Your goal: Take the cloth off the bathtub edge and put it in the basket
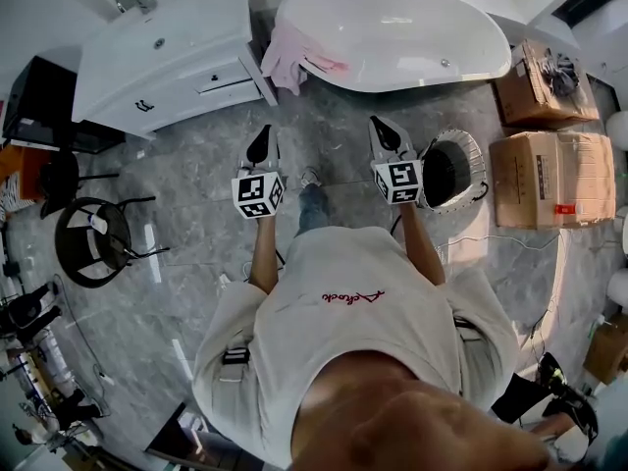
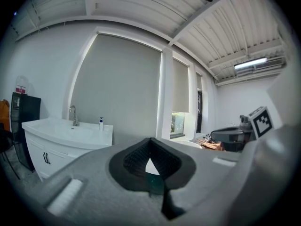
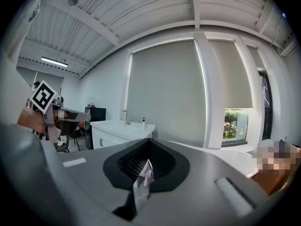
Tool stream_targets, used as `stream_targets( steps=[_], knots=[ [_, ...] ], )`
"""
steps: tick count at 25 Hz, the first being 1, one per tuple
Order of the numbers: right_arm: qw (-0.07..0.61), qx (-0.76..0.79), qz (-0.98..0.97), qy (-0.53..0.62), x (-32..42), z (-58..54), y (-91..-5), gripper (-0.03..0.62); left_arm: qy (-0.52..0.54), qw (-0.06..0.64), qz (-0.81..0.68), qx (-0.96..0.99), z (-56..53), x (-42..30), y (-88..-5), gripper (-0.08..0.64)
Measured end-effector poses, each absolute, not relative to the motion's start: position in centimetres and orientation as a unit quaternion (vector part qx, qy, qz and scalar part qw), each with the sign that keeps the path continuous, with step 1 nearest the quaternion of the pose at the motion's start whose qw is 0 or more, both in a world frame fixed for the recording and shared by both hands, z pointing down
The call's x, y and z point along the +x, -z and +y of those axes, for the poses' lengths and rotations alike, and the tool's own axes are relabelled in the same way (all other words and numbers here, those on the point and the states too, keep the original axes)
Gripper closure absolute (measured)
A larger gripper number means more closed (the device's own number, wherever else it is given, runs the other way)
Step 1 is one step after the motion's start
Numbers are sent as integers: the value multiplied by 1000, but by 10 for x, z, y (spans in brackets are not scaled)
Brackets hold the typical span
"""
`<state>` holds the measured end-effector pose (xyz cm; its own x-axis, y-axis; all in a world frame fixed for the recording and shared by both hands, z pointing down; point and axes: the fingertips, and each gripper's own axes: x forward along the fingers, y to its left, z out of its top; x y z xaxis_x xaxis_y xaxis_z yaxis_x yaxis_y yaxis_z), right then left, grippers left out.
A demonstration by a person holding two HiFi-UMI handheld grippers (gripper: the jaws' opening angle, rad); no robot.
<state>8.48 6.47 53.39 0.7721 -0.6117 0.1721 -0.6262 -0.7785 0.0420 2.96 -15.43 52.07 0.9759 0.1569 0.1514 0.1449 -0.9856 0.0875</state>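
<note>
Left gripper (image 1: 261, 145) and right gripper (image 1: 386, 133) both closed, empty; pink cloth (image 1: 287, 55) draped over bathtub (image 1: 422, 75) edge. Basket (image 1: 473, 147) on floor just beside right gripper.

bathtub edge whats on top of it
A pink cloth is draped over the bathtub edge at the end beside the sink cabinet, partly hanging down outside. The rim under it is covered and cannot be seen.
</note>
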Motion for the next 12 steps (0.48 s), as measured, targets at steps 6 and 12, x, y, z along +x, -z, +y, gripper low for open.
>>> stream_targets(
  steps=[6, 12],
  knots=[
    [57, 938, -333, -77, 147, 25, -525, 585, -82, 46, 77, 993, -189, 88, -520, 560],
    [61, 938, -335, -70, 211, -21, -510, 584, -81, 52, 70, 993, -236, 146, -512, 560]
  ],
)
